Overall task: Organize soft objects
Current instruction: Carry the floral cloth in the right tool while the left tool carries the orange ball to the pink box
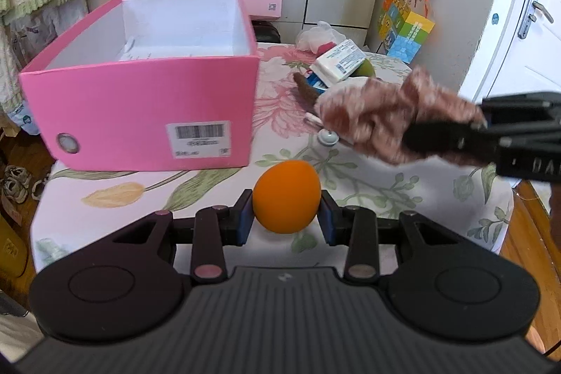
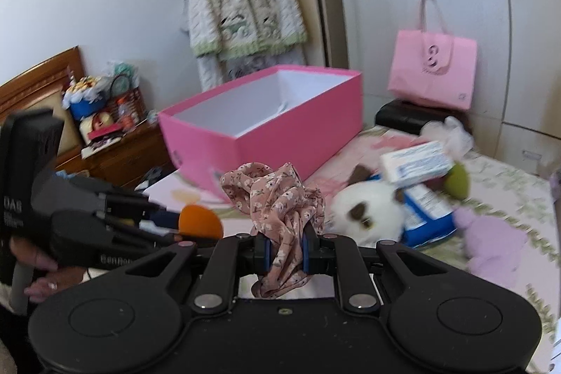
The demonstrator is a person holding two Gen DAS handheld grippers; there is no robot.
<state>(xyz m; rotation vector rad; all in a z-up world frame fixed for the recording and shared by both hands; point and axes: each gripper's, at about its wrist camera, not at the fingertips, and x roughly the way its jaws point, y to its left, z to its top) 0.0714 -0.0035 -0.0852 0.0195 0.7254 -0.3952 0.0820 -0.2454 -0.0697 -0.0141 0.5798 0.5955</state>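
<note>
An open pink box [image 1: 140, 107] is seen at the left on the flowered bedspread [image 1: 368, 191]. Beside it, an orange sponge [image 1: 286, 195] is clamped between the left gripper's [image 1: 286, 219] jaws. Farther right, a floral scrunchie [image 2: 280, 209] is pinched in the right gripper [image 2: 285, 251].

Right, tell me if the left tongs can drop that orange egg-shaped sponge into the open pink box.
Probably yes: the left tongs grip the orange egg-shaped sponge, and the open pink cardboard box sits just ahead-left, nothing between.
</note>
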